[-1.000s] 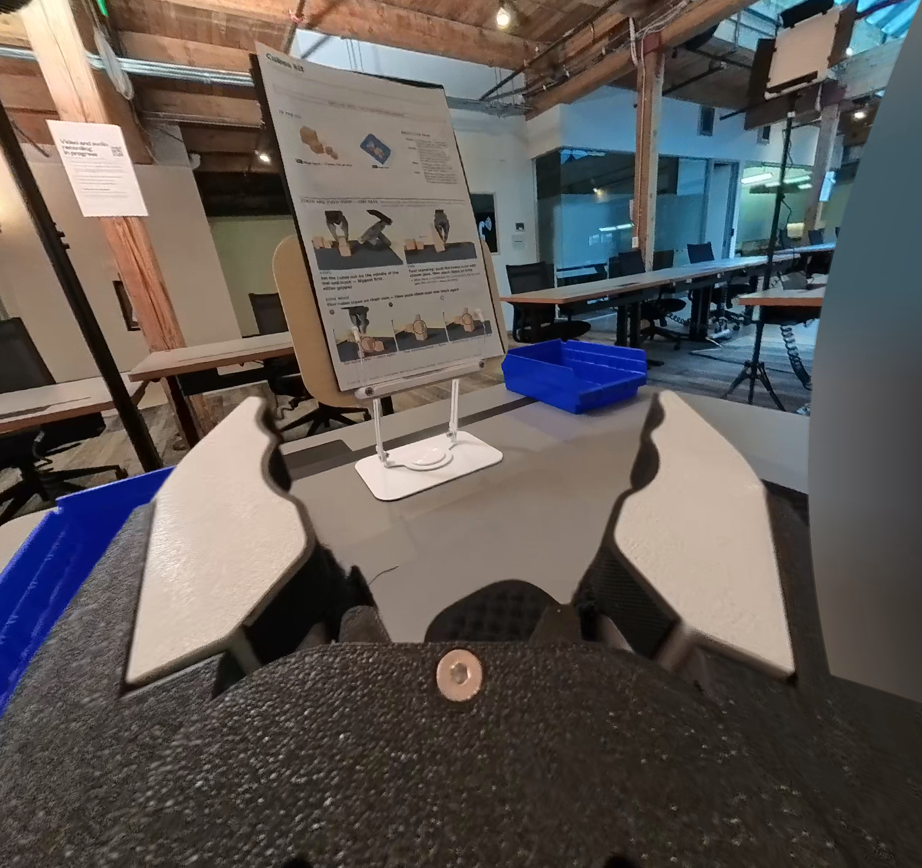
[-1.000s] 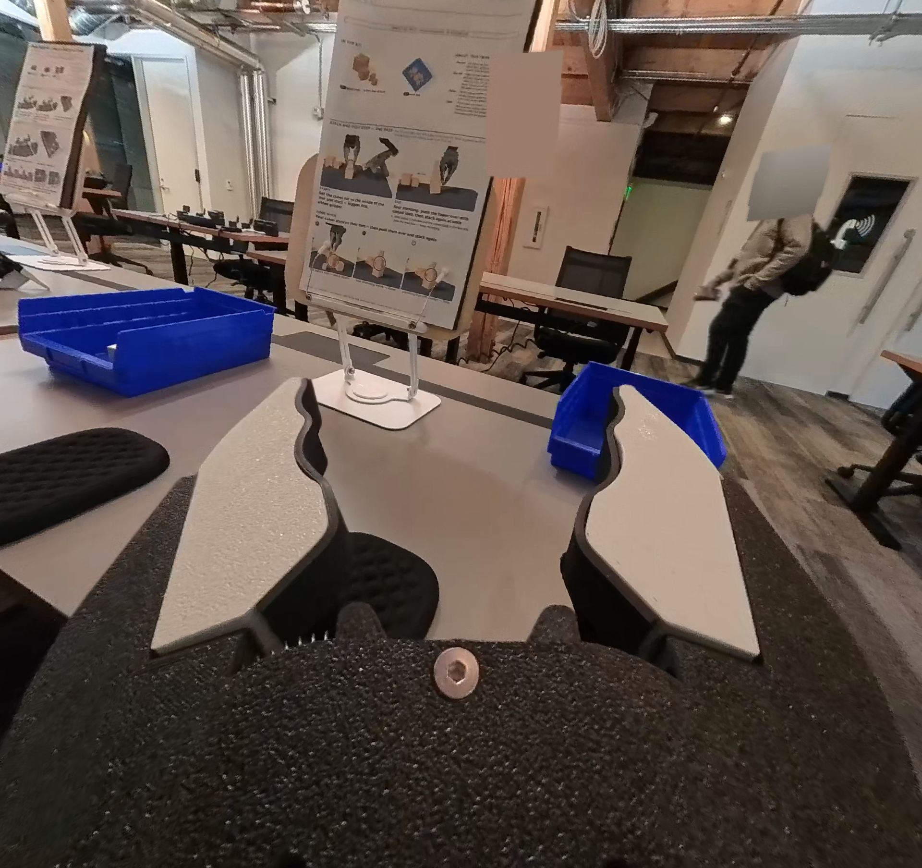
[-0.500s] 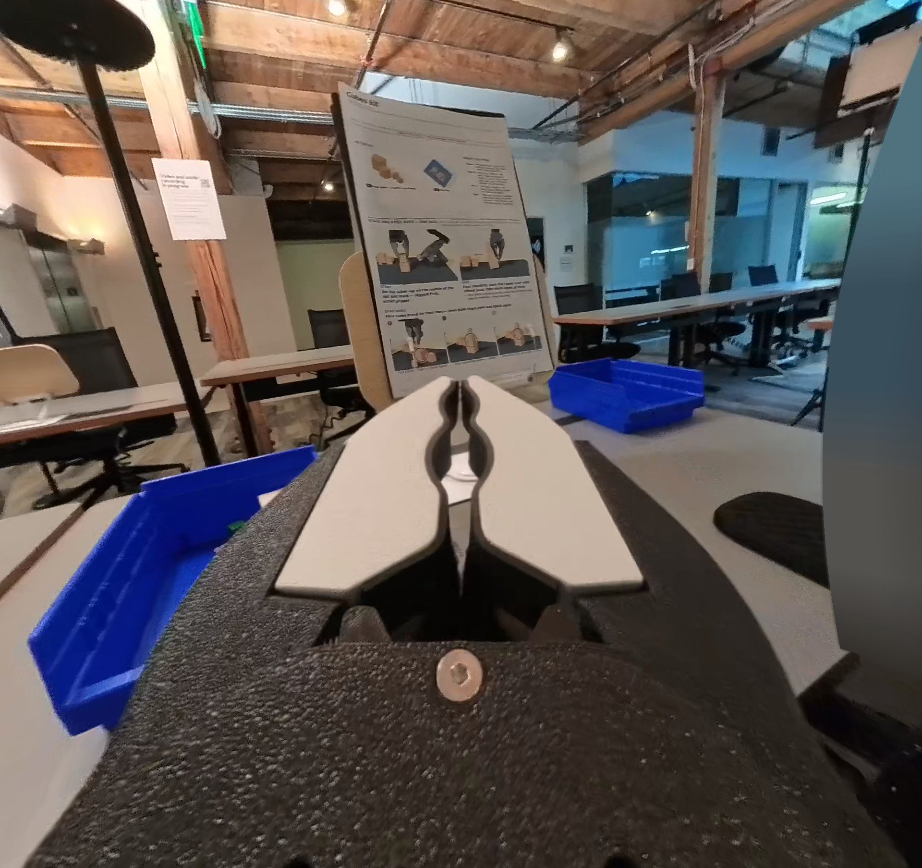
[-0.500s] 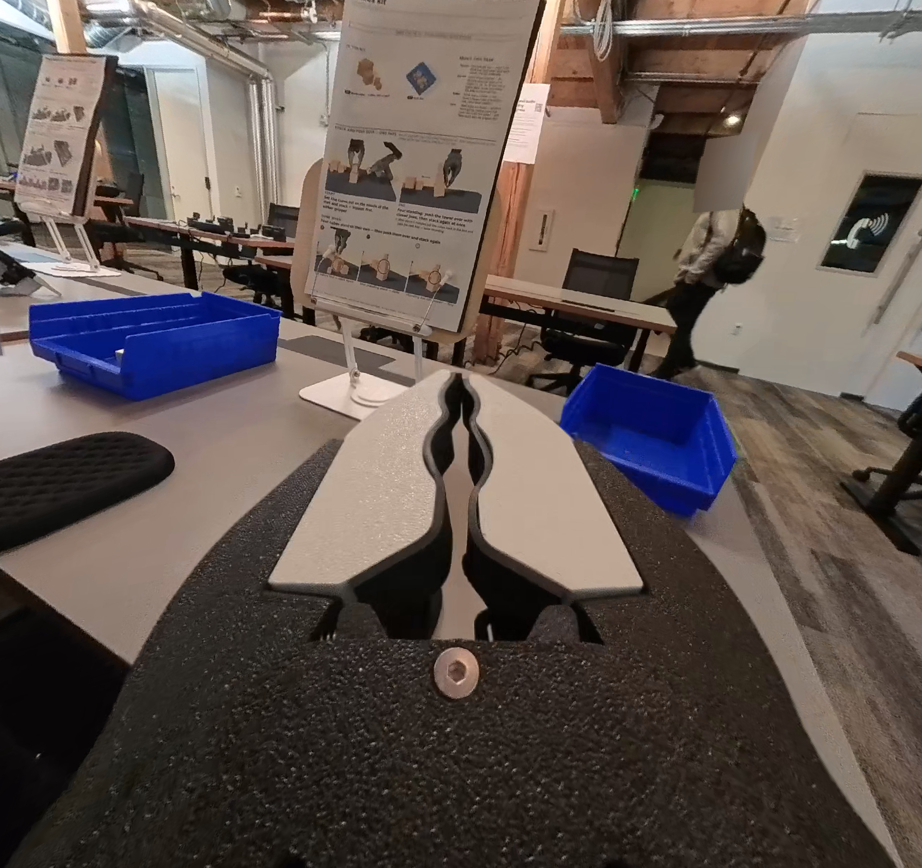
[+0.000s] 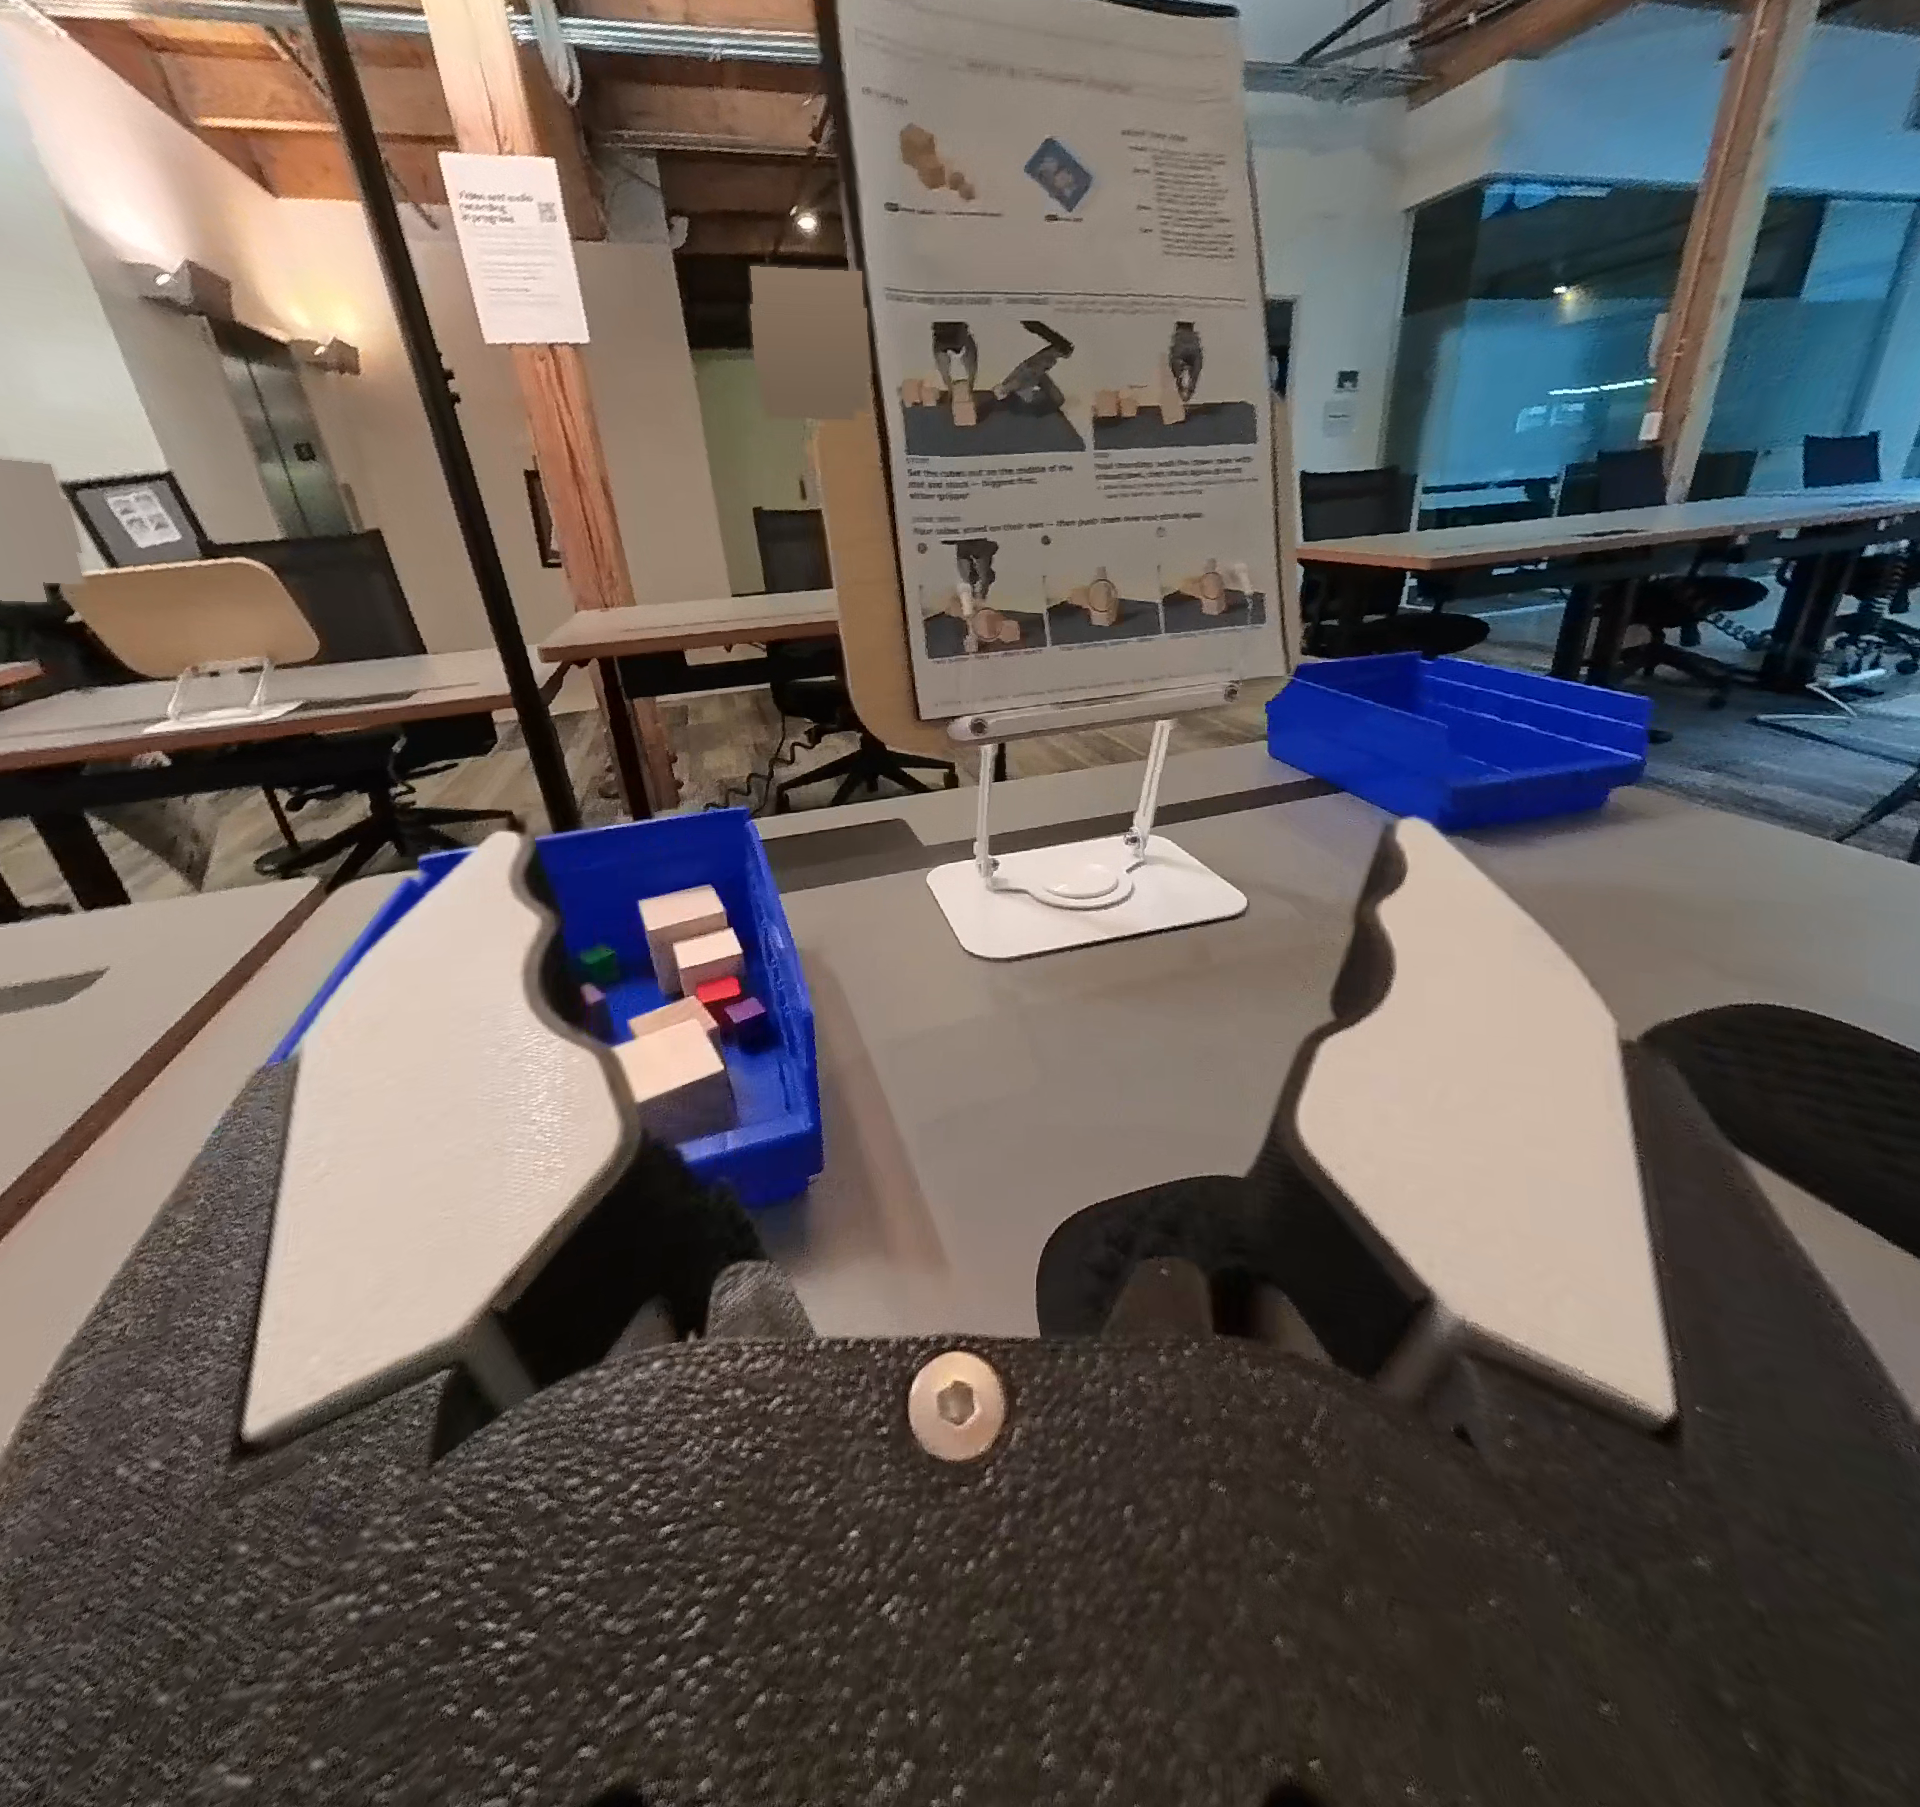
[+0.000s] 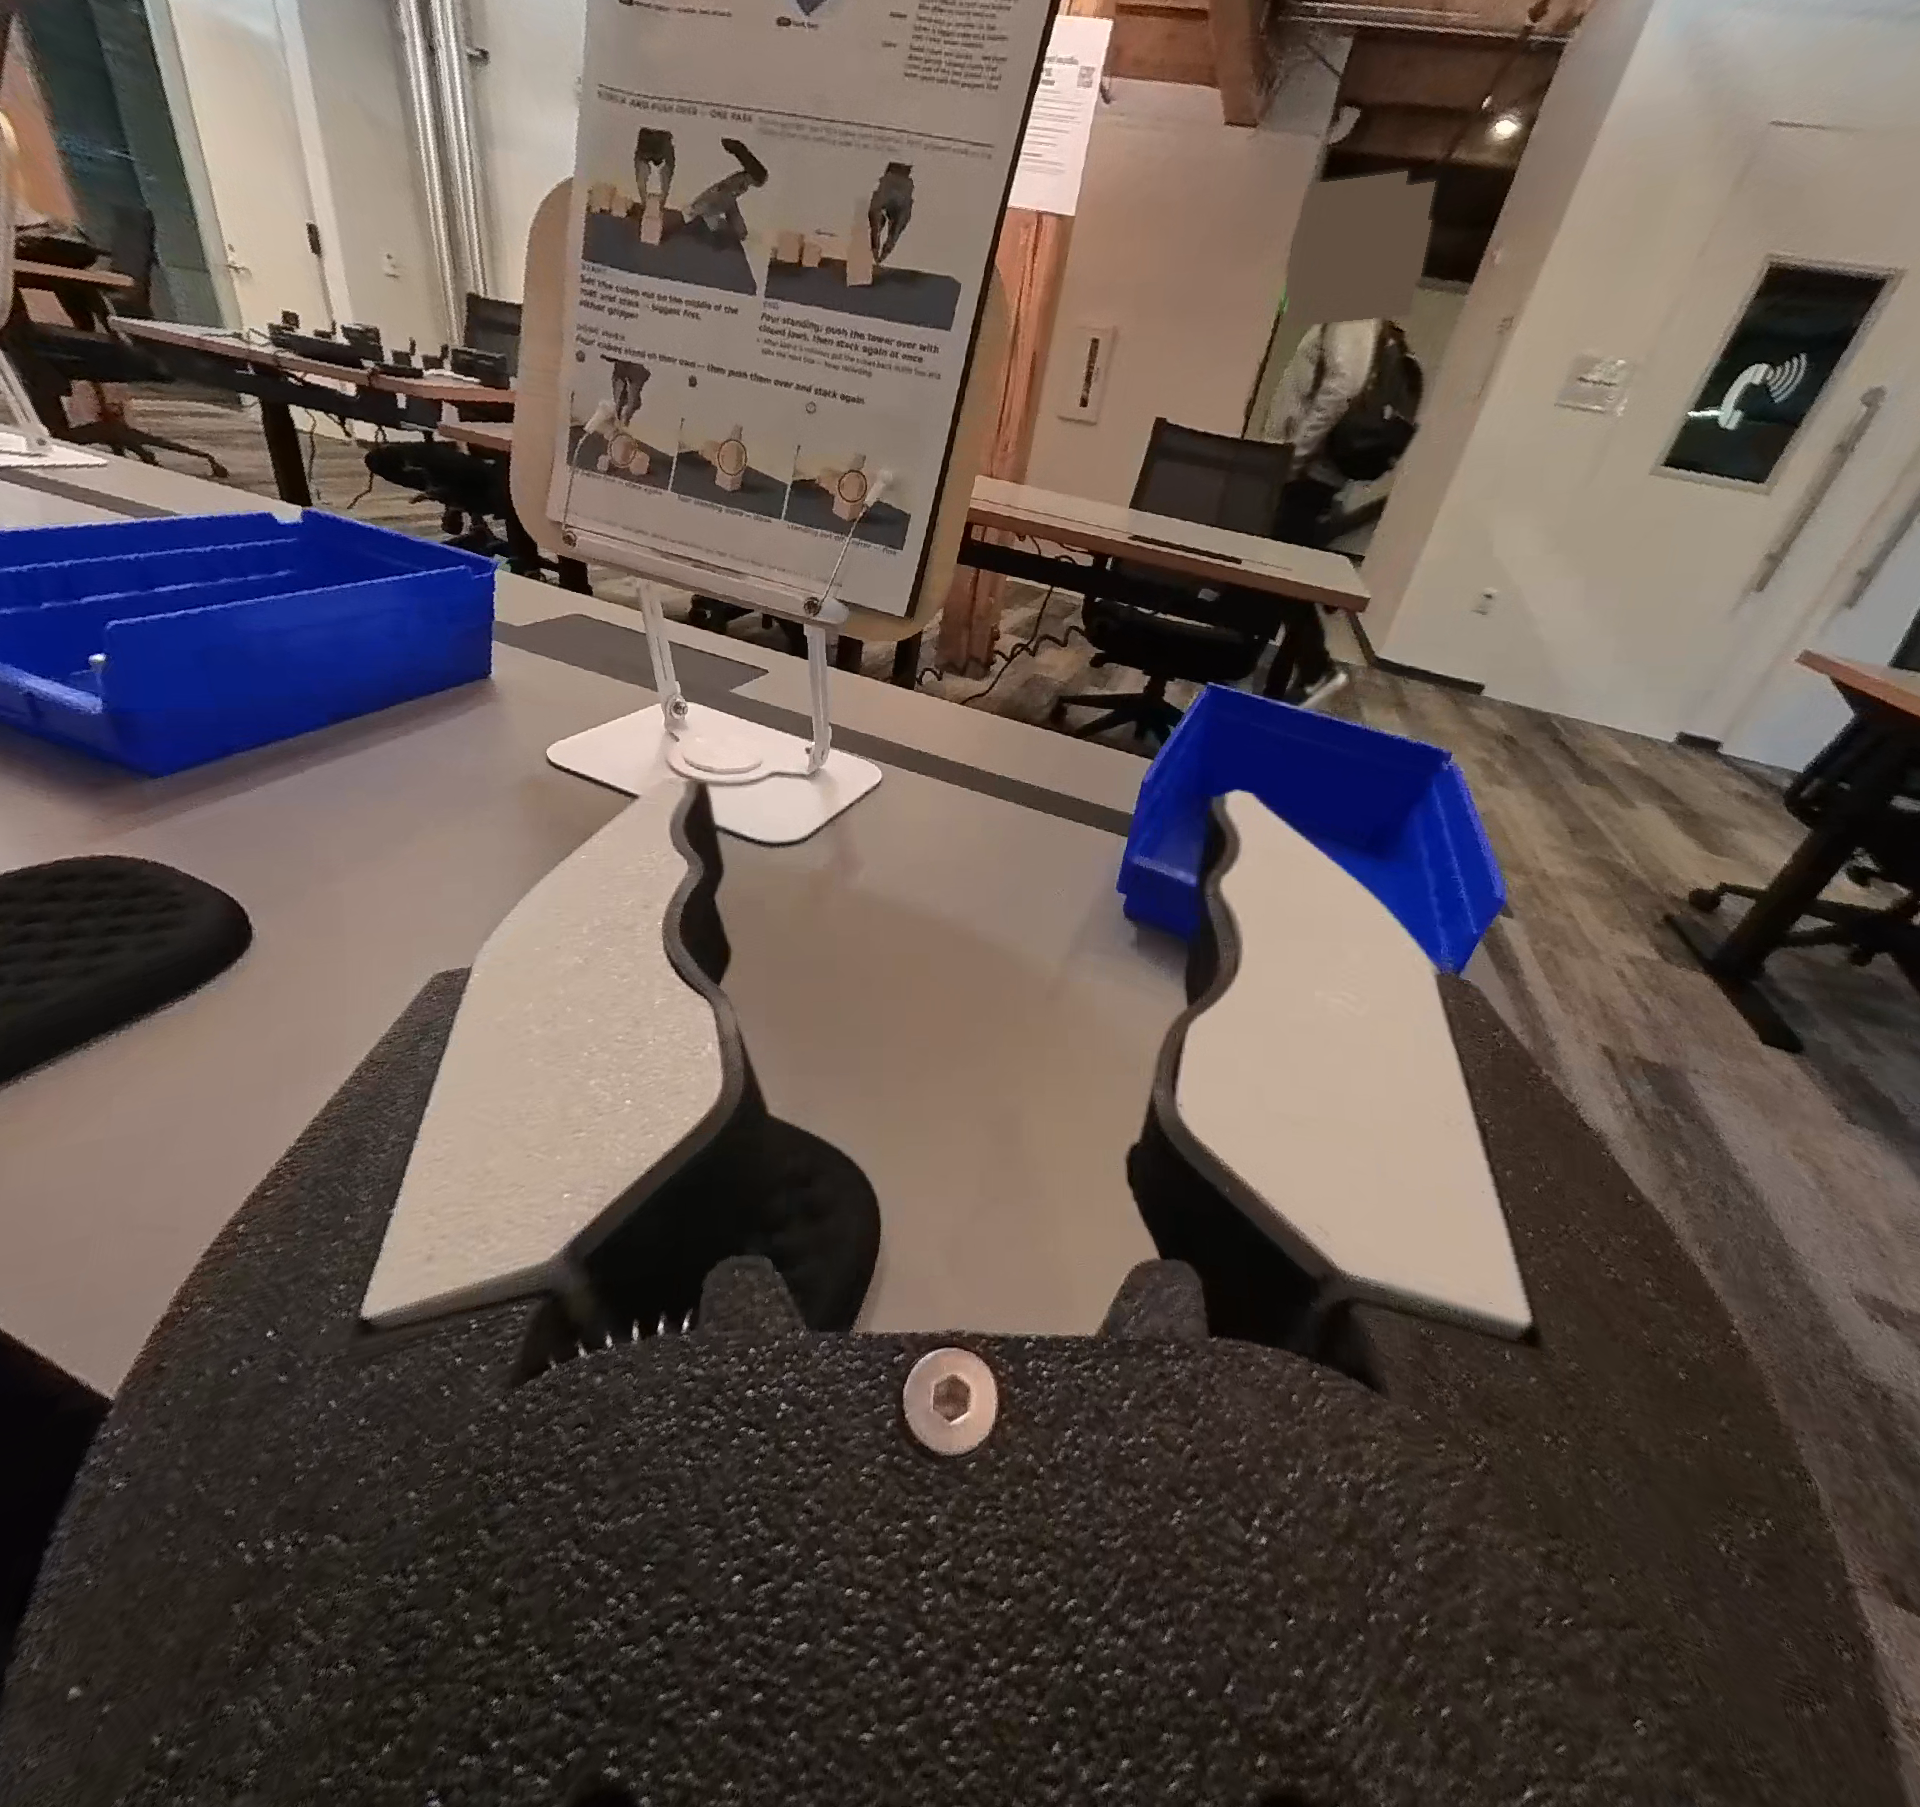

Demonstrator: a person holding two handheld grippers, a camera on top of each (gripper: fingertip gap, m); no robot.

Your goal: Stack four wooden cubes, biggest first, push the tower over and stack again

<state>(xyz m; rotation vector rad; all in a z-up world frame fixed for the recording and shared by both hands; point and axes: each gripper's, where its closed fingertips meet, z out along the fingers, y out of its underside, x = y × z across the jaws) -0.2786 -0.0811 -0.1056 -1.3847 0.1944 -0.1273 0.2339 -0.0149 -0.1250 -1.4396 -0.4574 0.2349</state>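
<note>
Half a second before, both pairs of fingers had been pressed together; now the left gripper (image 5: pixel 956 843) stood spread wide with nothing between its pale, grainy, wavy-edged fingers (image 5: pixel 447 1082), and the right gripper (image 6: pixel 956 801) was parted too, less widely, holding nothing over the smooth grey table (image 6: pixel 935 978). The left view had also swung, so that the small blue bin (image 5: pixel 784 978) lay nearer and its inside showed. That bin, of ribbed plastic, sat just beside the left finger, and it held several pale wooden cubes (image 5: pixel 681 916) of different sizes with tiny green (image 5: pixel 600 959), red (image 5: pixel 719 990) and purple (image 5: pixel 746 1017) cubes among them. Straight ahead stood a printed instruction sheet (image 5: pixel 1060 334) on a white metal stand (image 5: pixel 1086 900) with thin legs and a flat rounded base. A shallow, wide blue tray (image 5: pixel 1455 739) with dividers rested farther back to the right. From the right side, the small bin (image 6: pixel 1351 801) sat partly behind the right finger, its contents hidden. A black dimpled mat (image 6: pixel 104 926) lay on the table to the left.
</note>
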